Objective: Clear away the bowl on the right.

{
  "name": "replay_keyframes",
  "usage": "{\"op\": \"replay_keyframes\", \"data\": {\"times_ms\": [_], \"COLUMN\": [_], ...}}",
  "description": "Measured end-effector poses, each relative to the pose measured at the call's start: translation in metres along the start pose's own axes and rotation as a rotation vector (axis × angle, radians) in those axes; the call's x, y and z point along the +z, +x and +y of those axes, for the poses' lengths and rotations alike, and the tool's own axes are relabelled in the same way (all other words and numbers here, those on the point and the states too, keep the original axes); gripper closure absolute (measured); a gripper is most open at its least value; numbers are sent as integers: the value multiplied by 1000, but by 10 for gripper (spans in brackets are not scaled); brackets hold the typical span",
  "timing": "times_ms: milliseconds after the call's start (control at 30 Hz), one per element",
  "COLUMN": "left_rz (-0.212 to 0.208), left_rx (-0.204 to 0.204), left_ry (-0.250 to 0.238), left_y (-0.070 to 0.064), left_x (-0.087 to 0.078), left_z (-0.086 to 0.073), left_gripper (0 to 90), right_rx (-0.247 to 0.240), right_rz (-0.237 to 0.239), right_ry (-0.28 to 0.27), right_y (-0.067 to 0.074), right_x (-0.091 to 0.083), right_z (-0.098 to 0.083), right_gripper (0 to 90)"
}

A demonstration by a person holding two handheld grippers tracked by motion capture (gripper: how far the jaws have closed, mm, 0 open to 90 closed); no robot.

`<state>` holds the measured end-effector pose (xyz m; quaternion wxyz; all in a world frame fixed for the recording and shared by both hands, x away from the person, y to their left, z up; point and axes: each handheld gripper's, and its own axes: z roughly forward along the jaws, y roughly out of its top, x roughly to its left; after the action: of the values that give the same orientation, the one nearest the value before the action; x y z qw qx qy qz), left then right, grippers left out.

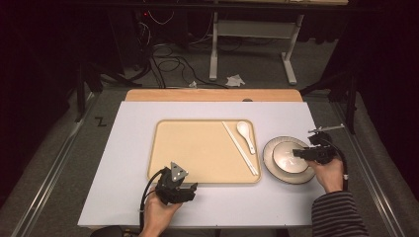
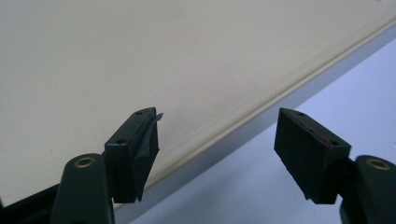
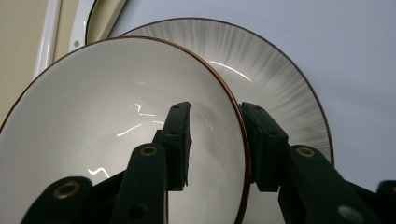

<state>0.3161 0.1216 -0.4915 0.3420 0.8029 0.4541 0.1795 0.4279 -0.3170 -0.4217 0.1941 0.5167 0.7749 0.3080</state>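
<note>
Black fingers of the right gripper (image 3: 215,140) straddle the near rim of a white bowl (image 3: 107,126): one finger inside the bowl, the other outside its brown-edged wall, with a gap visible on the inner side, so the rim is not yet clamped. Beneath and beyond the fingers, the bowl sits on a grey streaked plate (image 3: 275,79) on the table (image 1: 128,197). Left gripper (image 2: 217,144) has its fingers released, empty, spanning the near edge of a beige tray (image 2: 140,56). Farther across that tray lie chopsticks (image 1: 240,148) and a white spoon (image 1: 245,134).
</note>
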Motion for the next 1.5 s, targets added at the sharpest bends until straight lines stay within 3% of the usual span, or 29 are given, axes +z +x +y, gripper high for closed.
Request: {"op": "replay_keyframes", "data": {"times_ms": [167, 367, 700, 933, 1033, 1200, 1500], "left_rz": [3, 2, -1, -5, -5, -9, -22], "left_rx": [-2, 1, 6, 12, 16, 13, 25], "left_ry": [6, 10, 23, 26, 26, 28, 27], "left_y": [0, 0, -1, -2, -2, -2, -4], "left_x": [0, 1, 3, 4, 4, 4, 8], "left_z": [-1, -1, -1, -2, -2, -2, 1], "left_gripper": [308, 308, 308, 309, 309, 309, 315], "right_rx": [21, 35, 81, 99, 88, 96, 72], "right_rz": [-3, 29, 114, 162, 150, 173, 154], "right_ry": [65, 158, 211, 216, 212, 193, 169], "right_y": [-5, -9, -22, -24, -22, -23, -20], "right_x": [11, 25, 35, 36, 37, 35, 27], "right_z": [-2, -6, -14, -16, -15, -15, -16], "right_gripper": [764, 824, 837, 836, 835, 835, 835]}}
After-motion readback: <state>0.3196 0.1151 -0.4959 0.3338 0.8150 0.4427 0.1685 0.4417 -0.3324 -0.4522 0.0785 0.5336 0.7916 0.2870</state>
